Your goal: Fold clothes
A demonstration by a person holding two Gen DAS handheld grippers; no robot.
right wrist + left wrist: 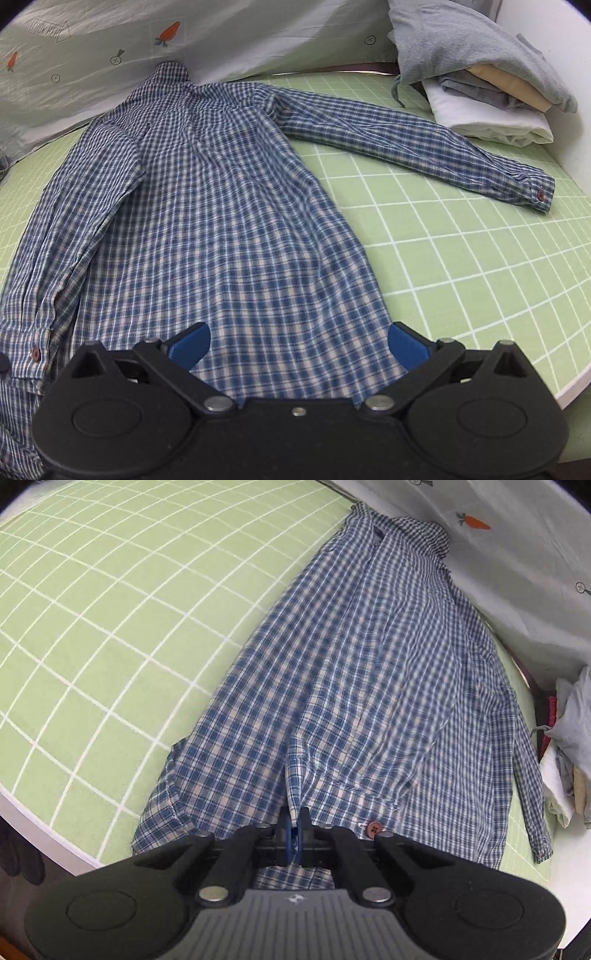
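A blue-and-white checked long-sleeve shirt (221,206) lies on a green gridded mat (461,258), collar toward the far side. One sleeve is folded over the body; the other sleeve (424,147) stretches out to the right. My left gripper (294,827) is shut on the shirt's bottom hem (295,801) near a red button (372,829). My right gripper (299,343) is open, its blue pads (190,345) spread wide just above the shirt's lower hem, holding nothing.
A stack of folded clothes (491,96) sits at the mat's far right and also shows in the left wrist view (569,746). A white sheet with carrot prints (184,37) runs behind the shirt. The mat's white edge (576,384) lies at near right.
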